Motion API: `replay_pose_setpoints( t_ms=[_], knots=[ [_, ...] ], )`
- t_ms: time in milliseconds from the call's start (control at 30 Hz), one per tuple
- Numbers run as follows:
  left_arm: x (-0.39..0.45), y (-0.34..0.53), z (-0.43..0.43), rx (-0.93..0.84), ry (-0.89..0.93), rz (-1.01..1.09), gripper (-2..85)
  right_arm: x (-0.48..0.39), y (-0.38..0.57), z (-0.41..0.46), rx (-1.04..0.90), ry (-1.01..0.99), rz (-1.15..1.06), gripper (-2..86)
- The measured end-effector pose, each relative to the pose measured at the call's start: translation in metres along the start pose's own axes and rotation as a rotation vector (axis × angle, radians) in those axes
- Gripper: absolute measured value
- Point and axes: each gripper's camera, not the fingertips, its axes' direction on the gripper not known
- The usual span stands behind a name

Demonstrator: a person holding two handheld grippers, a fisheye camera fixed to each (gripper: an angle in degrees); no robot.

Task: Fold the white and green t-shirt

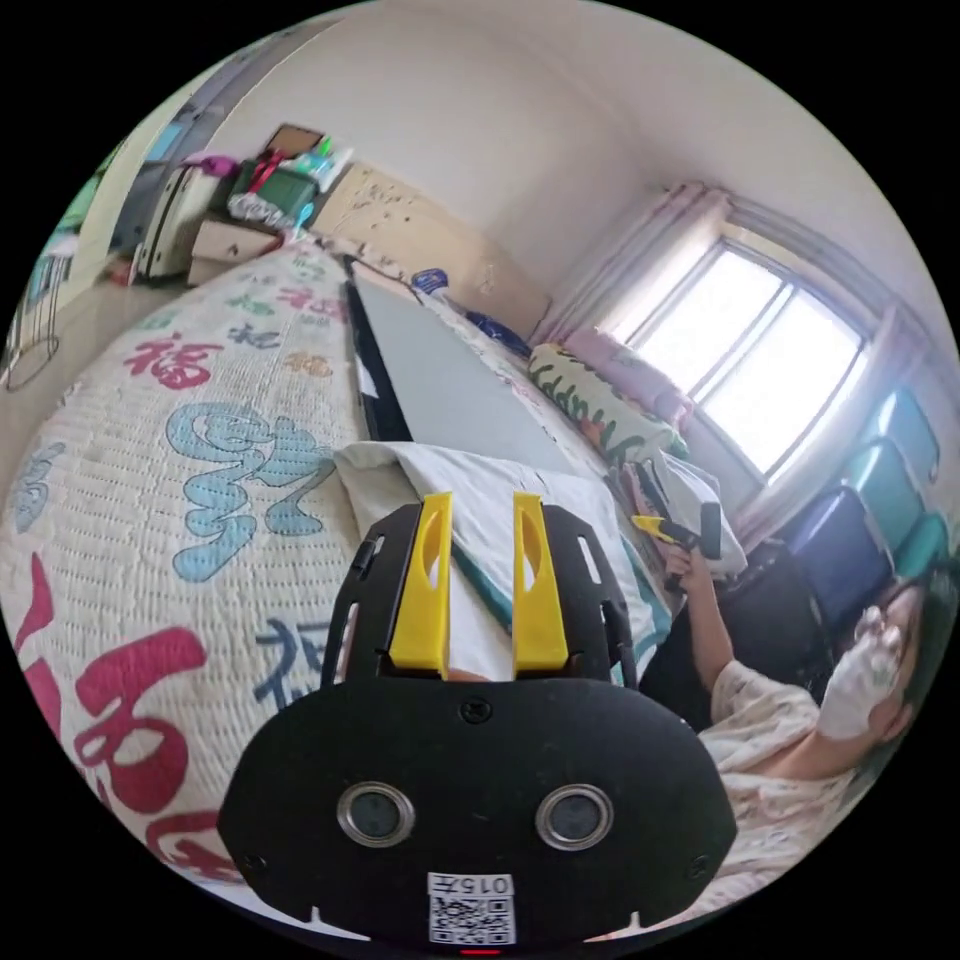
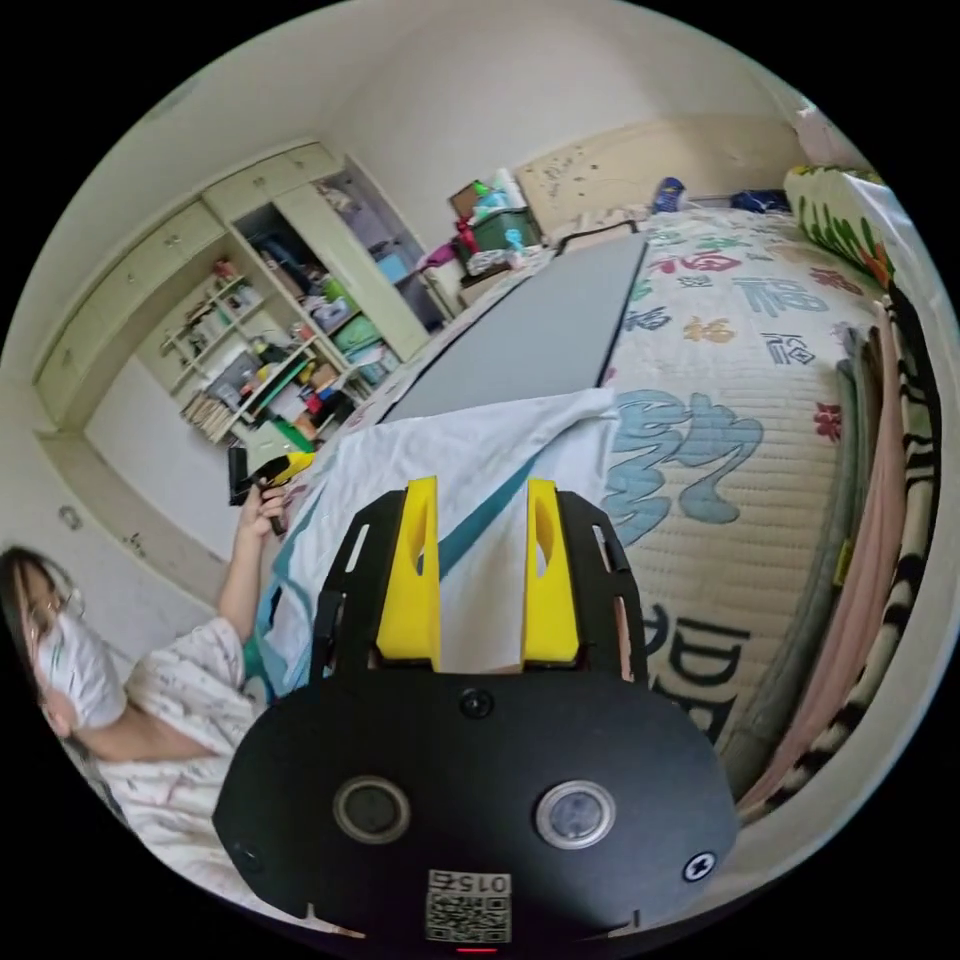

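Note:
The white t-shirt with green stripes (image 1: 425, 468) lies spread on the quilted bed, partly over a grey board. My left gripper (image 1: 482, 500) hovers over it, yellow jaws a little apart, with cloth showing in the gap but not pinched. Across the shirt a hand holds up the right gripper (image 1: 668, 528). In the right gripper view the t-shirt (image 2: 450, 445) runs from the board's end towards the person. My right gripper (image 2: 485, 487) stands over it, jaws likewise apart. The left gripper (image 2: 272, 470) is raised in a hand beyond the shirt's far edge.
The grey board (image 2: 545, 325) lies lengthwise on the patterned quilt (image 1: 170, 520). A rolled flowered cushion (image 1: 590, 405) sits under the window. Folded blankets (image 2: 885, 520) line one bed edge. Open shelves (image 2: 265, 375) stand against the wall. A person in a mask (image 2: 150, 700) sits beside the bed.

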Motion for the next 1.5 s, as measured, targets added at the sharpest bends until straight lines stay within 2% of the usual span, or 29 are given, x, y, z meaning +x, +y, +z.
replay_pose_setpoints(
  t_ms=[67, 167, 233, 400, 467, 567, 733, 933, 1033, 1100, 1167, 1267, 1300, 1367, 1500],
  knots=[
    [-0.005, -0.049, 0.028, -0.067, -0.082, -0.049, 10.4, 0.025, -0.04, 0.015, -0.001, 0.01, 0.053, 12.2],
    [-0.003, -0.098, 0.061, -0.151, -0.093, -0.067, 11.7, 0.056, -0.081, 0.037, -0.019, 0.054, 0.114, 12.4],
    [-0.004, -0.12, 0.07, -0.149, -0.102, -0.088, 11.7, 0.073, -0.102, 0.049, -0.027, 0.076, 0.144, 12.4],
    [-0.009, -0.167, 0.072, -0.117, -0.017, -0.112, 8.7, 0.118, -0.137, 0.069, -0.005, -0.017, 0.219, 9.7],
    [-0.011, -0.188, 0.072, -0.121, 0.015, -0.101, 3.1, 0.135, -0.144, 0.073, 0.032, -0.029, 0.238, 5.4],
    [-0.005, -0.209, 0.062, -0.041, 0.048, -0.07, 1.3, 0.151, -0.151, 0.073, 0.099, -0.039, 0.255, 1.5],
    [0.019, -0.249, 0.066, 0.035, 0.022, -0.021, 0.5, 0.166, -0.17, 0.088, 0.157, 0.055, 0.235, 0.1],
    [0.049, -0.307, 0.113, -0.045, -0.079, 0.102, 0.9, 0.189, -0.19, 0.149, 0.102, 0.288, 0.163, -0.4],
    [0.051, -0.317, 0.134, -0.077, -0.092, 0.121, 1.1, 0.206, -0.186, 0.178, 0.047, 0.294, 0.162, -0.5],
    [0.046, -0.319, 0.142, -0.087, -0.07, 0.099, 1.1, 0.209, -0.175, 0.182, 0.044, 0.292, 0.123, -0.3],
    [0.052, -0.319, 0.137, -0.045, -0.064, 0.101, 1.1, 0.204, -0.153, 0.174, 0.05, 0.396, 0.077, 0.3],
    [0.078, -0.321, 0.142, -0.053, -0.148, 0.167, 1.3, 0.169, -0.108, 0.15, 0.136, 0.478, -0.058, 1.2],
    [0.084, -0.322, 0.144, -0.063, -0.17, 0.181, 1.3, 0.158, -0.098, 0.147, 0.155, 0.464, -0.086, 1.5],
    [0.097, -0.324, 0.151, -0.077, -0.22, 0.213, 1.5, 0.1, -0.057, 0.152, 0.175, 0.347, -0.276, 2.4],
    [0.095, -0.33, 0.148, -0.062, -0.197, 0.205, 2.0, -0.008, 0.007, 0.215, 0.069, 0.198, -0.608, 4.4]
  ],
)
